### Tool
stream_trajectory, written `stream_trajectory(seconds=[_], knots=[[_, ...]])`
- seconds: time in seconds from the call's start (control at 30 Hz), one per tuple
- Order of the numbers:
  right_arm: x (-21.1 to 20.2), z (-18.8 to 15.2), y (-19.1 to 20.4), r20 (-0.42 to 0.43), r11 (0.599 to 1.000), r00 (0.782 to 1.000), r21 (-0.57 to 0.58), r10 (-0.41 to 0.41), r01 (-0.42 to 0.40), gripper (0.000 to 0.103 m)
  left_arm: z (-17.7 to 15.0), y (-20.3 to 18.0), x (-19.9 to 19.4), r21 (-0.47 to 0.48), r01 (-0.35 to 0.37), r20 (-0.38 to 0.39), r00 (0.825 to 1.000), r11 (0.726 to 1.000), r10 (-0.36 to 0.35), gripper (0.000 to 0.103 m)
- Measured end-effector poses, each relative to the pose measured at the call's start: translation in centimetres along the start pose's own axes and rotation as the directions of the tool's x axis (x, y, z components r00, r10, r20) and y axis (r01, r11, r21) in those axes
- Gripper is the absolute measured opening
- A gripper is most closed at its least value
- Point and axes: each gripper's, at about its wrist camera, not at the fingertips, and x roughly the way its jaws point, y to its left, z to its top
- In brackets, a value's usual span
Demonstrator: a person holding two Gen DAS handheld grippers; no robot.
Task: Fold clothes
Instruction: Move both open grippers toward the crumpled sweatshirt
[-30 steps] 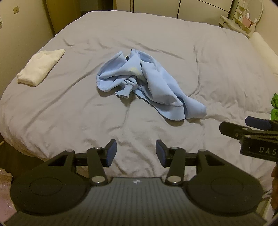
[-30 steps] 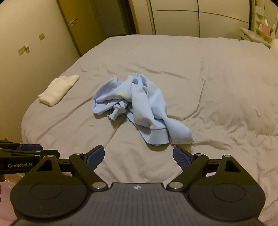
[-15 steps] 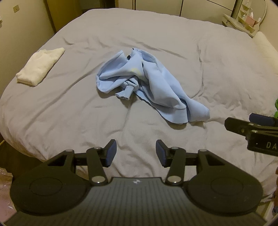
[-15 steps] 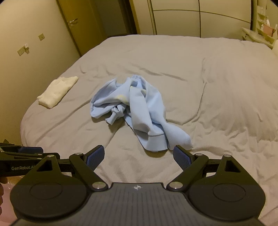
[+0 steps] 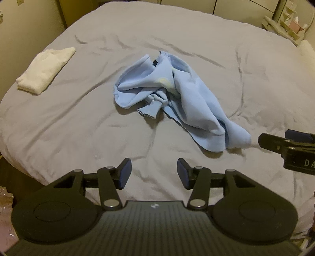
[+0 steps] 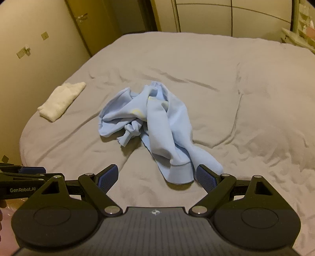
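On the grey bed (image 5: 196,39), mid-mattress, a light blue garment (image 5: 177,94) lies crumpled, one cuffed end trailing toward the right tongs (image 6: 157,175), which gape wide just short of it, seemingly lined up for that hem. The left tongs (image 5: 153,173), likewise released, hover over bare duvet. A folded white cloth (image 5: 45,70) sits near the left edge; open bedding surrounds the garment for spreading.

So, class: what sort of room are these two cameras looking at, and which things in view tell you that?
Most likely a home bedroom. A large bed with a grey cover fills the view, wardrobe-style cupboard doors stand behind it, and clothes lie on it: a crumpled blue garment and a folded white item.
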Motion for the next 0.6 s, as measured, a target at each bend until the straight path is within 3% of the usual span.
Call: stream_trajectory(seconds=[0.27, 0.6], knots=[[6.5, 3.9, -1.0, -0.082, 0.997, 0.996, 0.07, -0.037, 0.043, 0.088, 4.5, 2.7, 4.7, -0.008, 0.014, -0.049, 0.999, 1.0, -0.014, 0.046], [16.2, 10.2, -1.4, -0.177, 0.985, 0.98, 0.13, -0.086, 0.11, 0.088, 12.2, 8.5, 14.5, 0.01, 0.009, -0.068, 0.998, 1.0, -0.008, 0.046]])
